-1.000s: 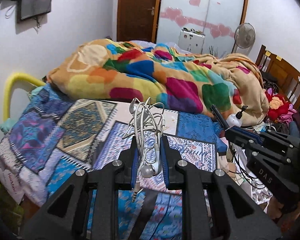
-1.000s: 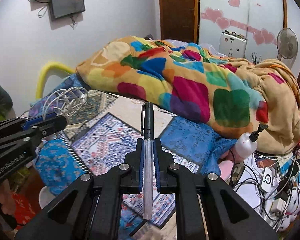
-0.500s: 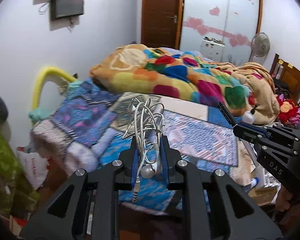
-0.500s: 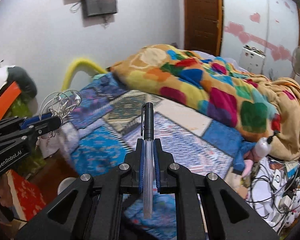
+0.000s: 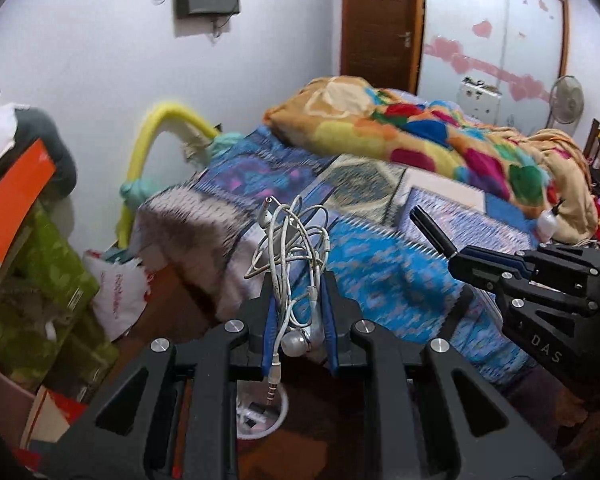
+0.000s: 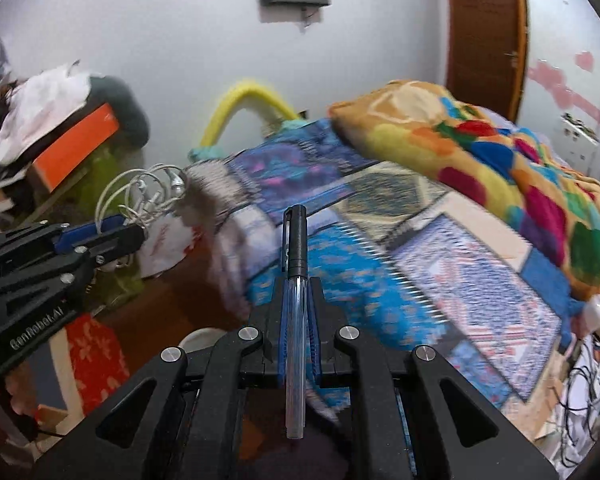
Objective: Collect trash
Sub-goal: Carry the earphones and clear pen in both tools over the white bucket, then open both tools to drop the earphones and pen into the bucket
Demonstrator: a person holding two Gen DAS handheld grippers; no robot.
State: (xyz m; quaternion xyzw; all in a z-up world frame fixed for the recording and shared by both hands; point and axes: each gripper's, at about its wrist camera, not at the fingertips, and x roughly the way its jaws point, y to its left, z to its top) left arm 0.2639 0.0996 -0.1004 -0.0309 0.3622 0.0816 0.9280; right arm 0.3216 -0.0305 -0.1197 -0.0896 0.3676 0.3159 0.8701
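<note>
Below your left tongs (image 5: 296, 320), at the lower centre of the left wrist view, sits a small white-rimmed container (image 5: 262, 416) on the floor; its mouth faces up, directly under the dangling plug of the tangled earphones (image 5: 290, 256); that vertical line is, by my reading, what the coming drop turns on, though whether the container is the bin you want I cannot say for sure. Your left tongs are closed on the earphones, the cord bundle rising above the tips and one bud wedged between the blue pads; your right tongs (image 6: 298, 316) are clamped on the pen (image 6: 294, 304), its long axis running straight along the fingers, black cap pointing up the frame toward the bed (image 6: 380, 240). In the right wrist view the same white rim (image 6: 198, 338) shows at lower centre-left, just beside the tongs' left finger and partly hidden by it; so the left hand looks nearer and better lined up, and the pen would have to shift left in frame to follow.
</note>
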